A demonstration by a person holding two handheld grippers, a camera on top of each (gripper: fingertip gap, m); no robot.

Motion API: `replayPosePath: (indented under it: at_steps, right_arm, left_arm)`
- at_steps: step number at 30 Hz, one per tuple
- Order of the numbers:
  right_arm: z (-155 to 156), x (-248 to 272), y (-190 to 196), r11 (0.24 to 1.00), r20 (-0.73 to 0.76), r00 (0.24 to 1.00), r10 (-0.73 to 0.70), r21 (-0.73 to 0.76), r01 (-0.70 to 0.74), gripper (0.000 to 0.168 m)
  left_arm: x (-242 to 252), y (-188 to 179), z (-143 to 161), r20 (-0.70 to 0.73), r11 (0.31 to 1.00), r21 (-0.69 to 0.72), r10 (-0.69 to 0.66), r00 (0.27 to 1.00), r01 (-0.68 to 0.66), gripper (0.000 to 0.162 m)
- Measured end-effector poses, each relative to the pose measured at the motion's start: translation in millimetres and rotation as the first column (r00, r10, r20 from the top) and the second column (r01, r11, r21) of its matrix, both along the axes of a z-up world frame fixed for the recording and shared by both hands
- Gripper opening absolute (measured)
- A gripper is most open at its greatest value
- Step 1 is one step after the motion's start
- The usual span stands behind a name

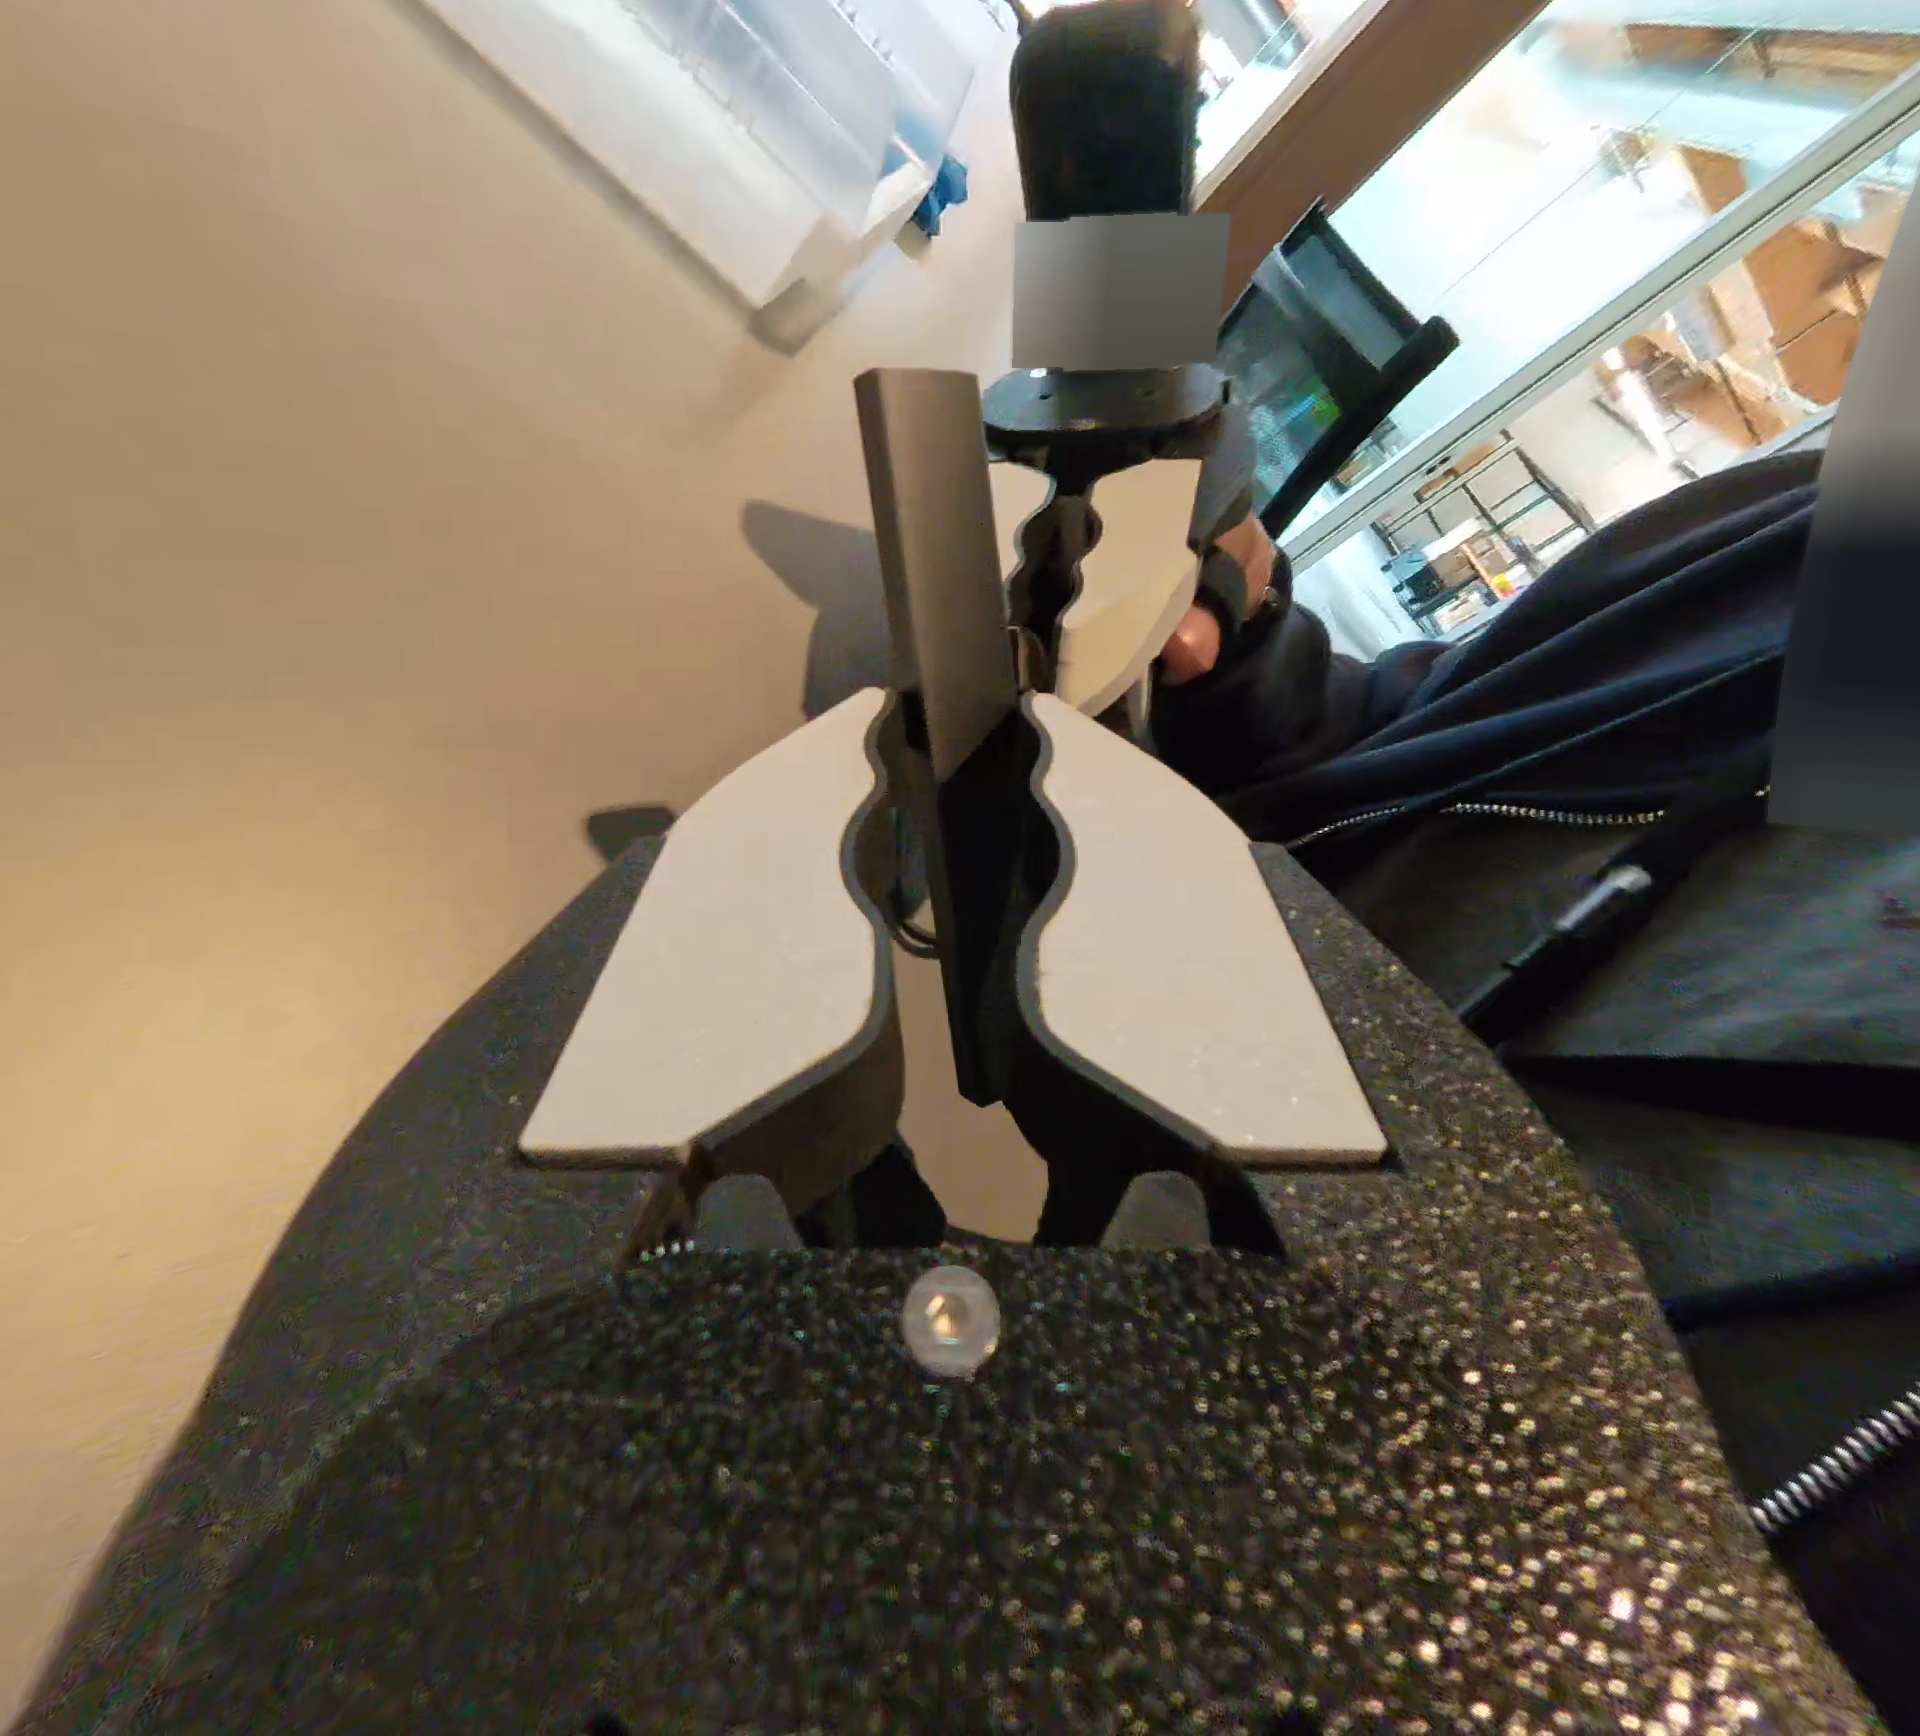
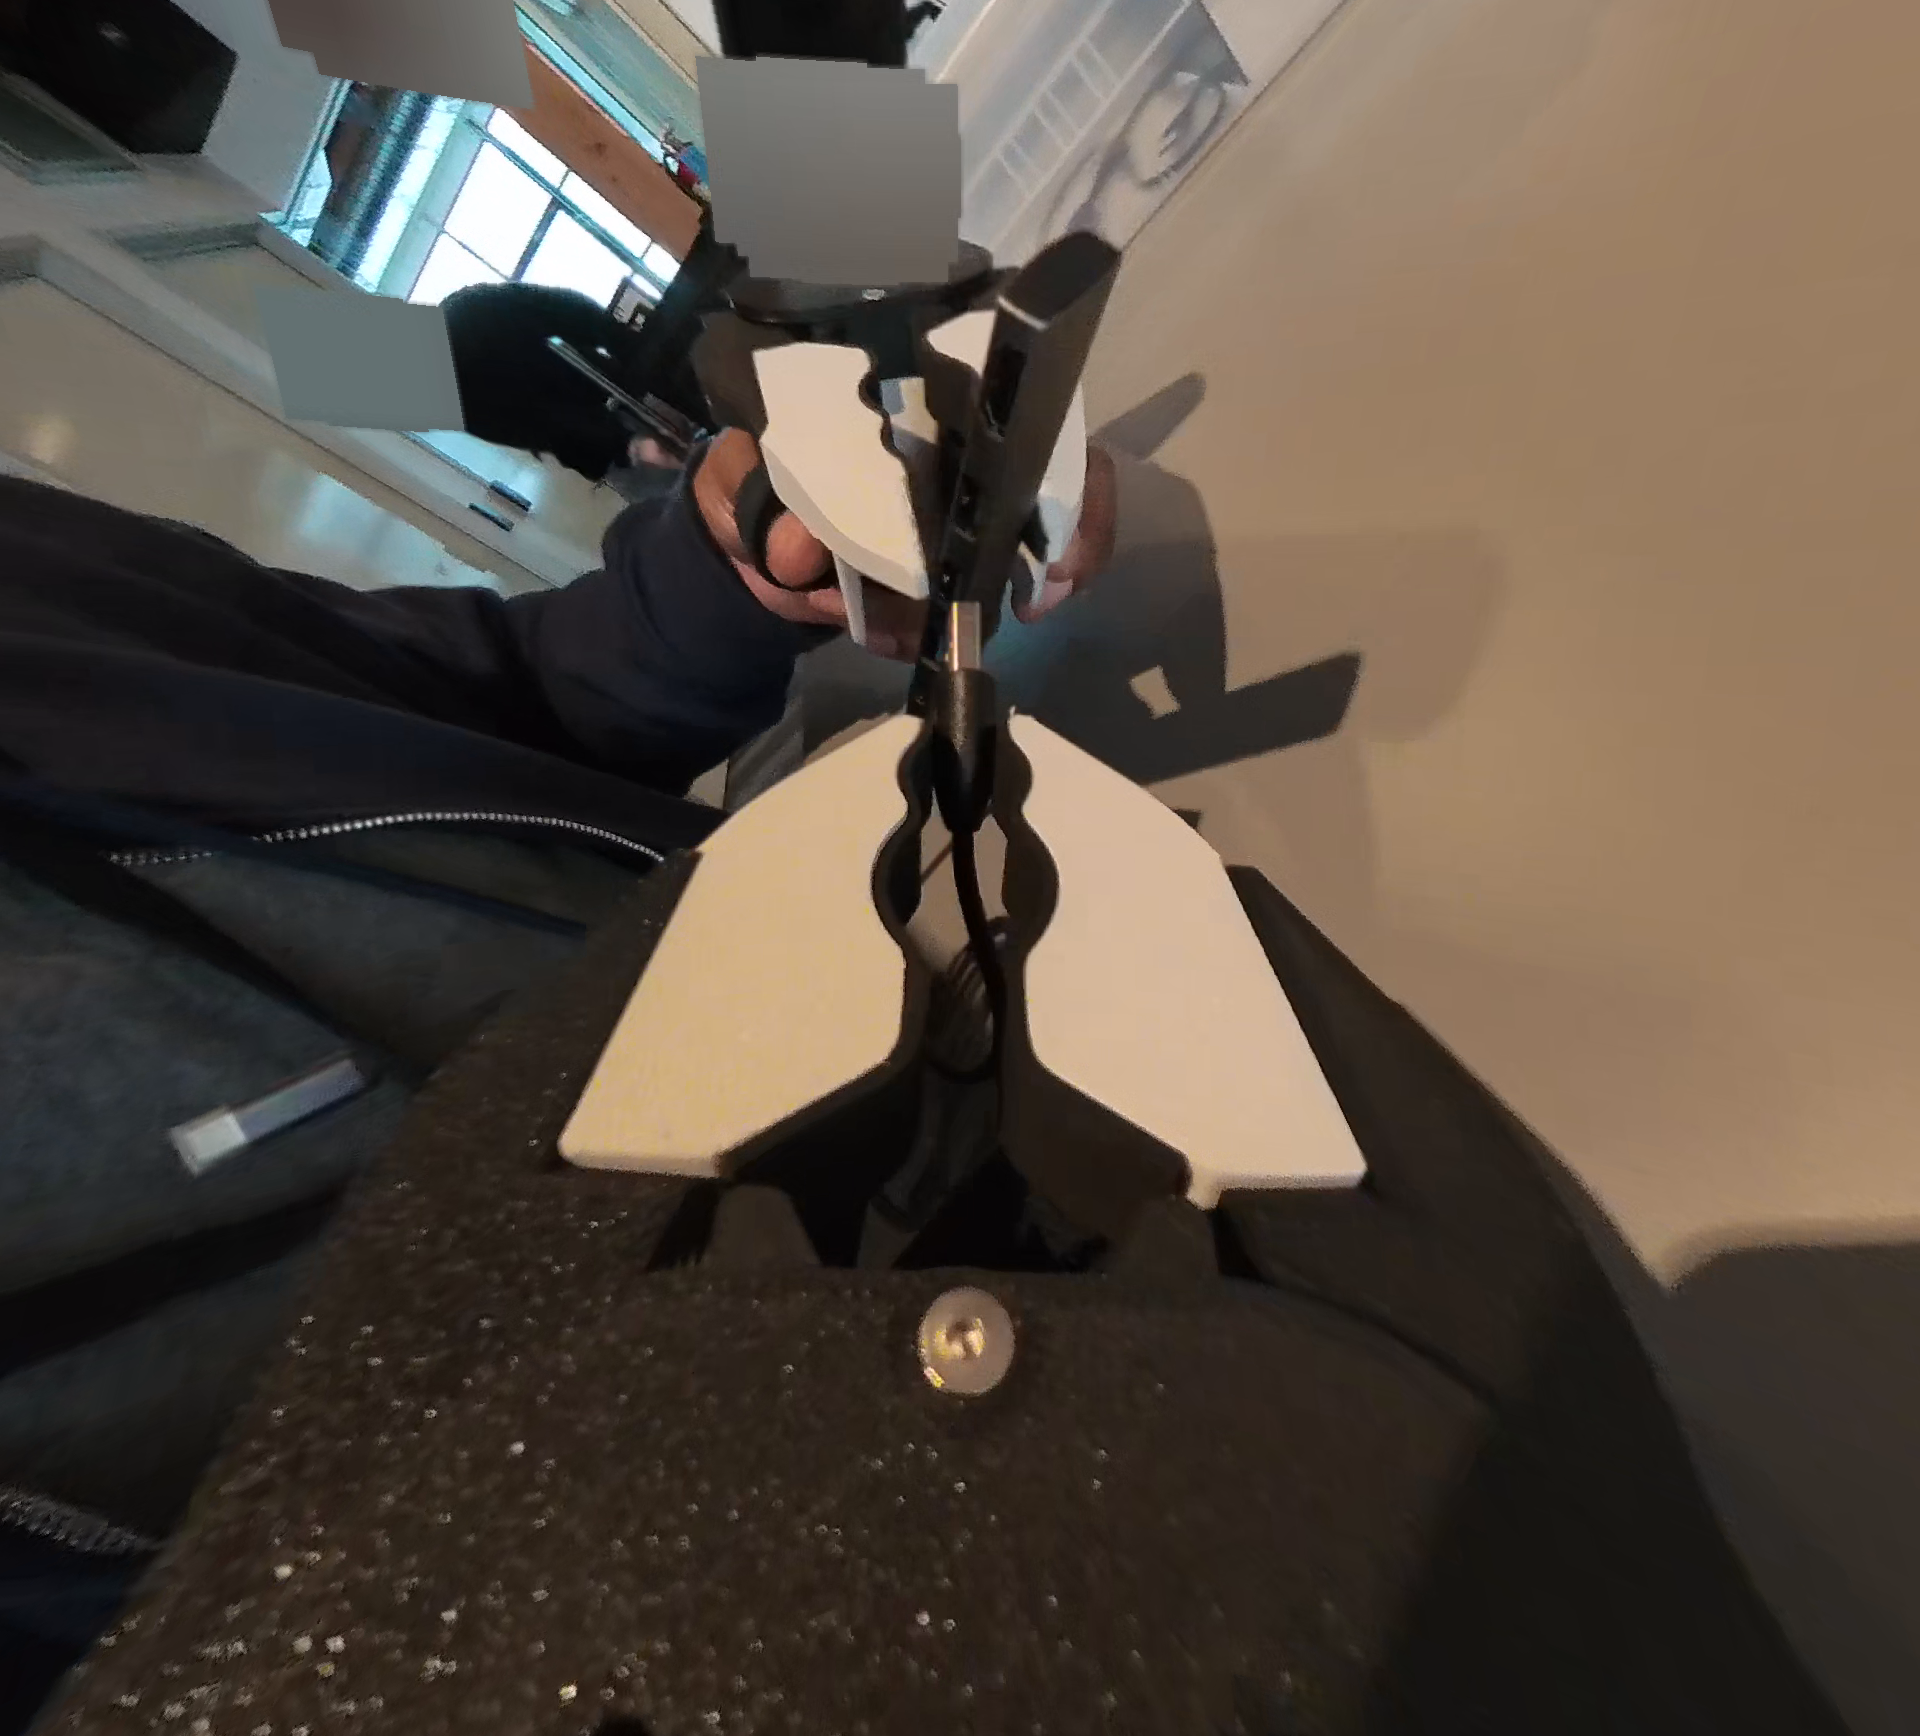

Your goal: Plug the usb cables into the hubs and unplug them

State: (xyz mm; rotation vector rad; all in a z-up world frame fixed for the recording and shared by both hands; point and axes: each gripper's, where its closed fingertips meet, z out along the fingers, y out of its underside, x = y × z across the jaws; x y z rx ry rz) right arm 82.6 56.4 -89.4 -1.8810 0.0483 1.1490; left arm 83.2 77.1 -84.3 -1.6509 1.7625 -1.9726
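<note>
My left gripper (image 1: 956, 712) is shut on a grey USB hub (image 1: 925, 543), which stands up out of the fingertips above the beige table (image 1: 312, 543). My right gripper (image 2: 961, 730) is shut on the black plug of a USB cable (image 2: 964, 710). The plug's metal tip (image 2: 962, 637) meets the port side of the hub (image 2: 1049, 356) near its lower end. I cannot tell how deep it sits. The cable runs back between my right fingers (image 2: 790, 959). The two grippers face each other: the right one shows in the left wrist view (image 1: 1034, 637), the left one in the right wrist view (image 2: 951, 569).
A person in a dark zipped jacket (image 2: 312, 699) holds both grippers, with hands (image 2: 769, 543) around the handles. A dark pen-like item with a silver end (image 2: 260, 1120) lies on dark fabric. Clear plastic bins (image 1: 675, 55) stand at the table's far side. Left and right tips are no more than a few centimetres apart.
</note>
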Motion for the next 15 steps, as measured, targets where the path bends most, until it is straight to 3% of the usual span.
replayPosePath:
  at_steps: [7,15]
  right_arm:
    - [2.8,-0.6,3.2,1.0,-0.023,1.0,-0.007,0.0,0.007,0.01]
    - [-10.3,0.3,1.4,0.999,0.044,0.999,-0.009,-0.052,0.012,0.01]
  left_arm:
    - [-5.4,-4.8,-8.1,0.006,0.994,0.111,-0.02,1.0,0.019,0.02]
    - [-6.2,-3.4,-19.5,0.018,0.911,0.412,-0.03,0.999,0.02,0.017]
